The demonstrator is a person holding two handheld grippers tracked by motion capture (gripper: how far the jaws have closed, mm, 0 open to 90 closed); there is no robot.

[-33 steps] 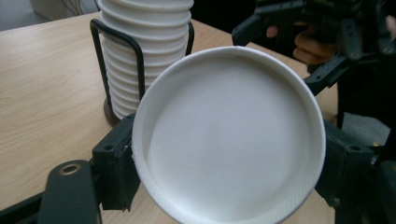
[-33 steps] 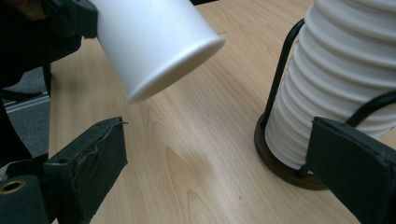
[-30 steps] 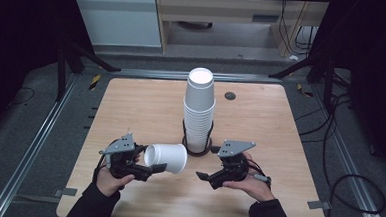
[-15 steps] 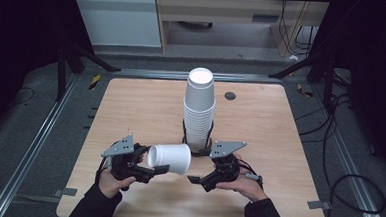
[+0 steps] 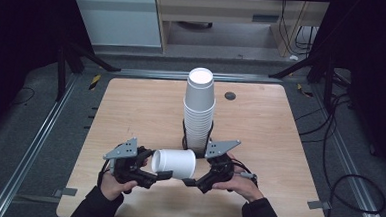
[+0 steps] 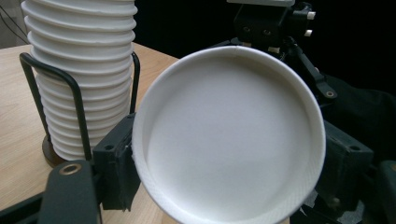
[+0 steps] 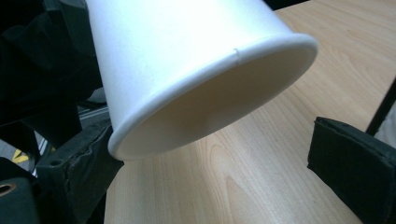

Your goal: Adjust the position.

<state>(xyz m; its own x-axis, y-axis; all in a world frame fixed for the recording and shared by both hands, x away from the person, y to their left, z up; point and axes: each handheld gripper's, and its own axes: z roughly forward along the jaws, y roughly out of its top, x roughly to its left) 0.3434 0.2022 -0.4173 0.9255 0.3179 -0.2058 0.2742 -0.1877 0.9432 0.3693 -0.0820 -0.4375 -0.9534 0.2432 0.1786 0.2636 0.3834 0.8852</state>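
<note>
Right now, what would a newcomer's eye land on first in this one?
The tall stack of white cups in its black wire holder at mid-table. In front of it, the left gripper holds a single white cup on its side, and the right gripper meets its open end.

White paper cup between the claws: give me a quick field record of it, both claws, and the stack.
held item: white paper cup, lying sideways above the table
left claw: shut on the cup's narrow base end
right claw: open, jaws either side of the cup's open rim, one close to it, other clearly apart
stack: tall stack of white paper cups, upside down in a black wire holder
surface: light wooden table
</note>
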